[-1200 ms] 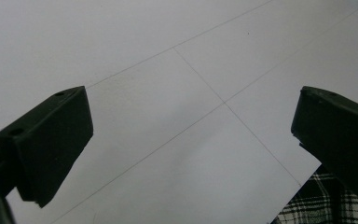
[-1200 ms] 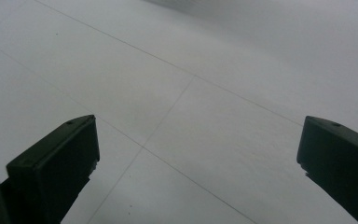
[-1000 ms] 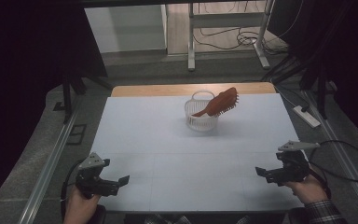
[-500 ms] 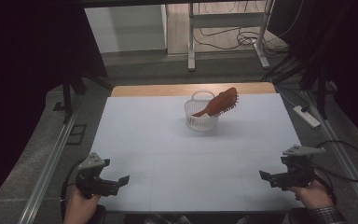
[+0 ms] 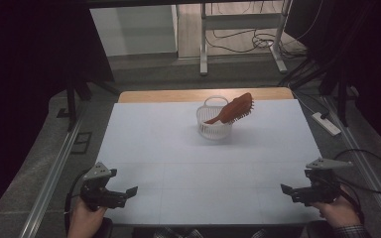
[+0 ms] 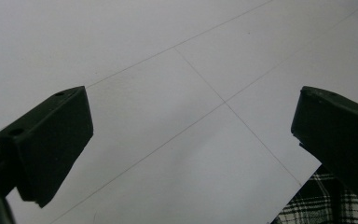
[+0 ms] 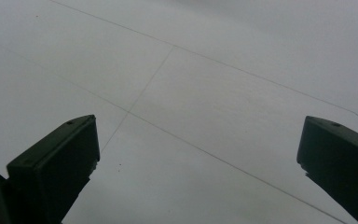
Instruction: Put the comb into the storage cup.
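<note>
A brown hairbrush (image 5: 234,110) is propped tilted in a small white basket (image 5: 213,128) toward the far middle of the white table (image 5: 178,148), its bristled head (image 5: 242,106) jutting over the rim. Well apart from it, at the near corners, the left gripper (image 5: 127,192) and the right gripper (image 5: 288,191) are held by hands, jaws spread wide and empty above the sheet.
</note>
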{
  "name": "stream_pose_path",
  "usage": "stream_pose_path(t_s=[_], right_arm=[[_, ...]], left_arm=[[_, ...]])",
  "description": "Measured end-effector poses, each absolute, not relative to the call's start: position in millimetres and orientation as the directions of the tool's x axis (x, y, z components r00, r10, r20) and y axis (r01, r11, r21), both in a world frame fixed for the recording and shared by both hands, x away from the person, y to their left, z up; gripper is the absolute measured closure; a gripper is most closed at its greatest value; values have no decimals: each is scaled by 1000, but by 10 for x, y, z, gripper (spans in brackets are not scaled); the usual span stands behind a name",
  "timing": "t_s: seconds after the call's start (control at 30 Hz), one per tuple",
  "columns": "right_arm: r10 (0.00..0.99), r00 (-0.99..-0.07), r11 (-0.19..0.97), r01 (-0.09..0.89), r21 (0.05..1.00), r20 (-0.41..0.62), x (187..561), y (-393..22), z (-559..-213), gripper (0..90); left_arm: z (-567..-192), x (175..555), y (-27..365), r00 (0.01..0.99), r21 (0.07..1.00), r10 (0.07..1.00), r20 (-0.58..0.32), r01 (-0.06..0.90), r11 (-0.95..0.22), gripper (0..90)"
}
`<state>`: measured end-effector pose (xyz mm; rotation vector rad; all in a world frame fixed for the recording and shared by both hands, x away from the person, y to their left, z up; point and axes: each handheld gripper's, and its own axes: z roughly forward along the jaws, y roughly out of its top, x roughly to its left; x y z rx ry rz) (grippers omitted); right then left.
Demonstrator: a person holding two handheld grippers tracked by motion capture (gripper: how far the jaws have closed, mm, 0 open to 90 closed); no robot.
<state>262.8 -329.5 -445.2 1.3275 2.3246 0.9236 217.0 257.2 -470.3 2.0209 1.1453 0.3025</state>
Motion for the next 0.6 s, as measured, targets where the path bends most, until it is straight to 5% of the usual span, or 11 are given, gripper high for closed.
stream_pose_path(t_s=[0.6], right_arm=[[862, -505, 372, 679, 633, 35, 2558, -3347, -4440, 0]], left_arm=[[-4704, 2169, 2570, 563, 723, 811, -159, 626, -293, 0]])
